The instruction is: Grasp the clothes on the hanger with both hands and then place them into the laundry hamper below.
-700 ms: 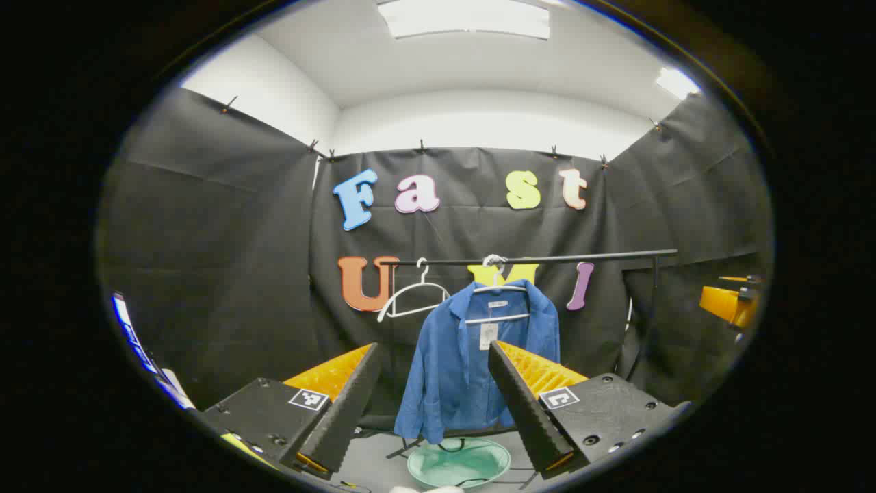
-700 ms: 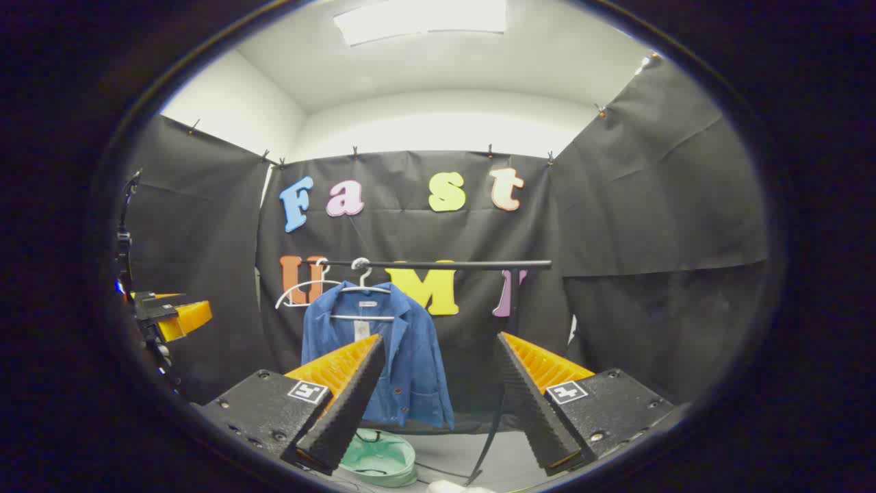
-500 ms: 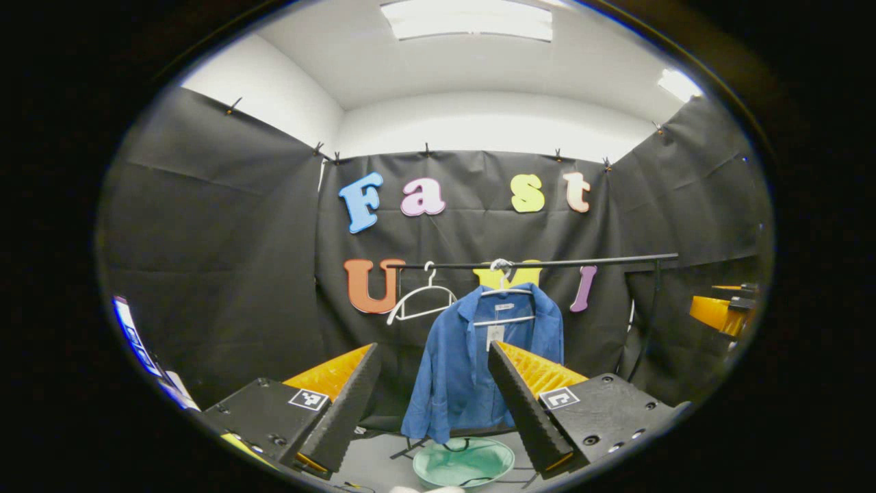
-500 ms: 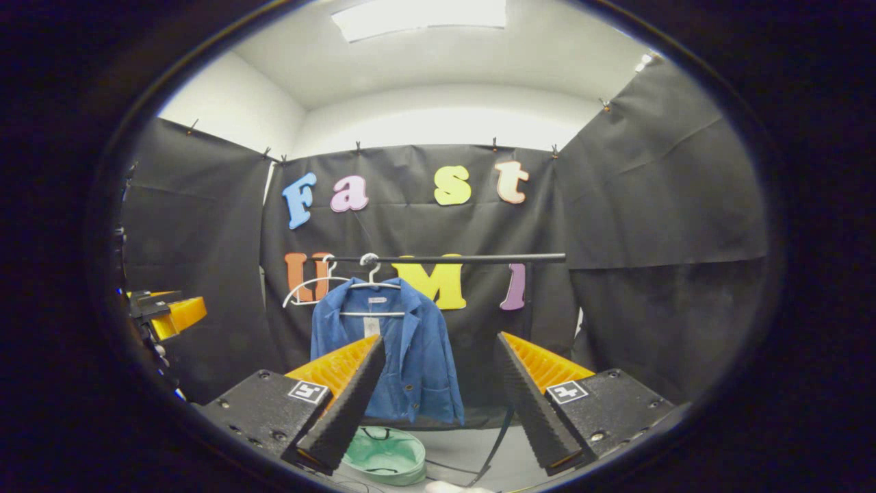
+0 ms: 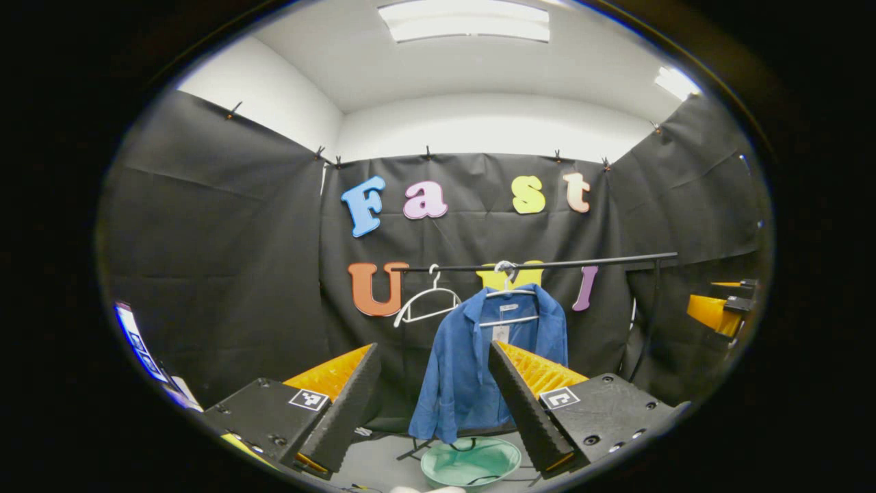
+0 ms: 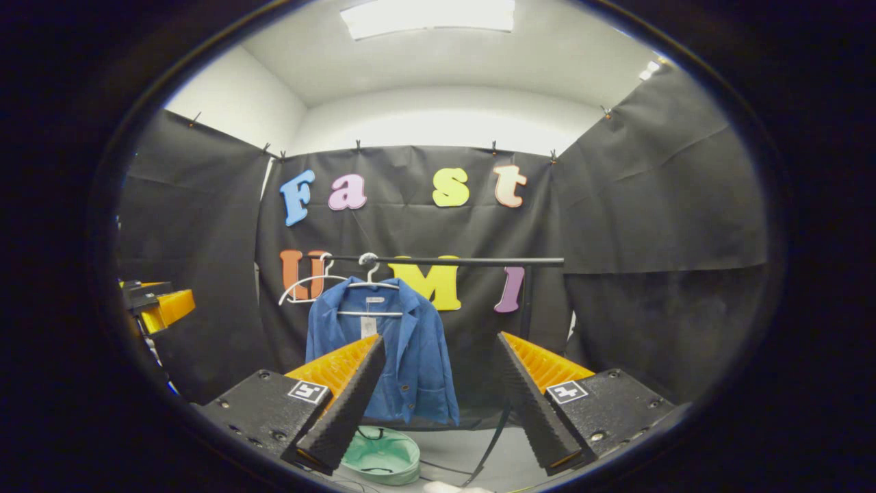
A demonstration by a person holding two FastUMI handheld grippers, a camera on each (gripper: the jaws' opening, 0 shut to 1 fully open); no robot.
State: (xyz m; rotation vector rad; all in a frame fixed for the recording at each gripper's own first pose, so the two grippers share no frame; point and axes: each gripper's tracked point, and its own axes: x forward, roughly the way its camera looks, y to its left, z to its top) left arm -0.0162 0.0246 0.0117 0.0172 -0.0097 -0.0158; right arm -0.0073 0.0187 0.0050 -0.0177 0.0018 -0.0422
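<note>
Floor (image 5: pixel 383 465): green hamper (image 5: pixel 471 463), seemingly bare

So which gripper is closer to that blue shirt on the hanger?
Hard to call; both are well short of the blue shirt. The left gripper faces it squarely; from the right gripper it hangs off to the left.

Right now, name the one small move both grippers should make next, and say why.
Probably carry both forward toward the blue shirt. It hangs on its hanger from the rail, well ahead of the open left gripper and open right gripper, above the green hamper.
</note>
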